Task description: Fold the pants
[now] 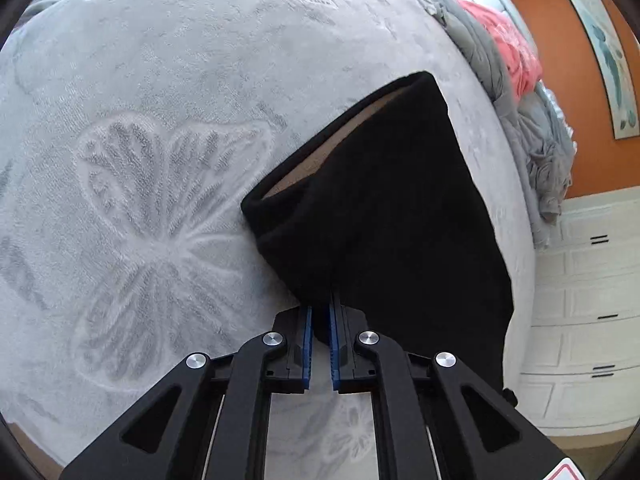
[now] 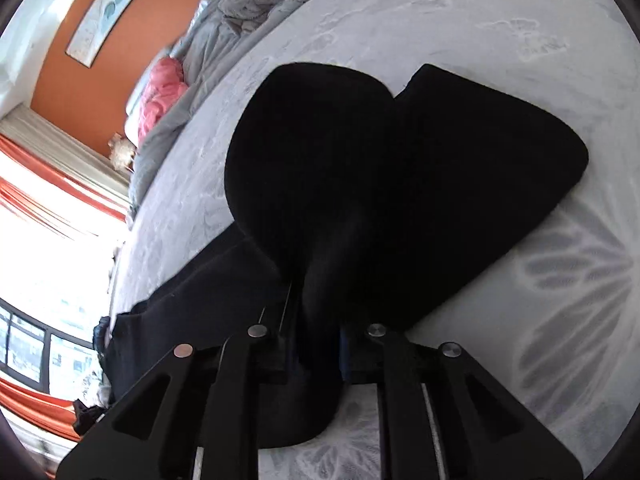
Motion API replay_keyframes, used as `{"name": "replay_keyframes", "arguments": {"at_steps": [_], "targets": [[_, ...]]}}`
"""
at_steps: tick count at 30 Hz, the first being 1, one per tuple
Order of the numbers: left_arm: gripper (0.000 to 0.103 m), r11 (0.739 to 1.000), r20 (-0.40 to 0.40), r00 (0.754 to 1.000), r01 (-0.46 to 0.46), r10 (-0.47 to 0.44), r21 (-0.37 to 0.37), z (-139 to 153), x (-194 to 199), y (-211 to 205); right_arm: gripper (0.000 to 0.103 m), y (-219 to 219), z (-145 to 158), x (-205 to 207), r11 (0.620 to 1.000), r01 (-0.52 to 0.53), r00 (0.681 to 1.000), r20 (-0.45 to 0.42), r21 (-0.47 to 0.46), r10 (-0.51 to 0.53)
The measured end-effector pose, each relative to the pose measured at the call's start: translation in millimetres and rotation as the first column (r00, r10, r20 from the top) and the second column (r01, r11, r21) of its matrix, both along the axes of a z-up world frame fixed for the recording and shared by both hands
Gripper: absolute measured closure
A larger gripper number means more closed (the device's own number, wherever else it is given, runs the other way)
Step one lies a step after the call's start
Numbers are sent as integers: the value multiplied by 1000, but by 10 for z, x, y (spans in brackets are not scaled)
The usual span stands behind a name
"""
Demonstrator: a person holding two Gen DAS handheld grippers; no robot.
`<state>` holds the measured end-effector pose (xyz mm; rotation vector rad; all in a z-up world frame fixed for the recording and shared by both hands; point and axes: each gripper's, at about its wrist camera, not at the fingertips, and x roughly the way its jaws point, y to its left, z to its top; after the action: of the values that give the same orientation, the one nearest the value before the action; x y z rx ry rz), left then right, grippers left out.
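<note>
The left gripper is a matte black plastic linkage: two angled outer arms with triangular cut-outs and two inner bars. Four round silver pivot screws cap the joints. Ribbed blue pads line its fingers' inner faces. The right gripper has the same black arms, cut-outs and four silver screws.

The pants lie on the blanket; heaped bedding lies behind them; drawers stand right of the bed.
</note>
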<state>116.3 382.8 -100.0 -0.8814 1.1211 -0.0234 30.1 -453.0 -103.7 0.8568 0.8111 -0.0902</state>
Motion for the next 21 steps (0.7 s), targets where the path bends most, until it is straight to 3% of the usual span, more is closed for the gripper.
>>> {"name": "replay_keyframes", "arguments": {"at_steps": [2,4,6,8,9,11,14,16,17,19,21], "targets": [[97,1000,21,1000,2,-3,28,44,-22,-12,74,-31,70,32,1000,5,1000,-4,1,-5],[95,995,20,999,25,-27,92,90,-46,-36,37,-55,158,47,1000,29,999,24,-11,-29],[94,993,17,1000,23,-25,118,129,-25,-69,31,-93,203,76,997,77,996,49,-18,-76],[94,995,30,999,12,-15,99,185,-5,-75,76,-92,222,204,996,72,997,40,-55,-70],[97,996,41,999,9,-13,92,212,7,-73,94,-81,235,330,995,60,998,-4,-86,-60],[98,997,53,999,-5,1,73,307,118,-55,94,-105,406,573,994,53,999,-4,-92,-54],[99,999,151,989,-16,11,34,765,380,-113,95,-75,1061,728,996,45,978,207,-74,-29],[99,999,231,973,-15,3,48,1097,424,-159,95,-33,1407,669,990,32,948,319,-138,14],[99,995,255,967,-7,-18,98,1190,408,-193,94,-27,1400,618,982,43,950,313,-184,17],[98,979,221,974,4,-51,205,1113,385,-219,92,-117,970,561,975,41,981,192,-216,1],[98,984,117,992,26,-48,178,667,339,-115,90,-269,402,471,985,39,998,61,-170,-29]]}}
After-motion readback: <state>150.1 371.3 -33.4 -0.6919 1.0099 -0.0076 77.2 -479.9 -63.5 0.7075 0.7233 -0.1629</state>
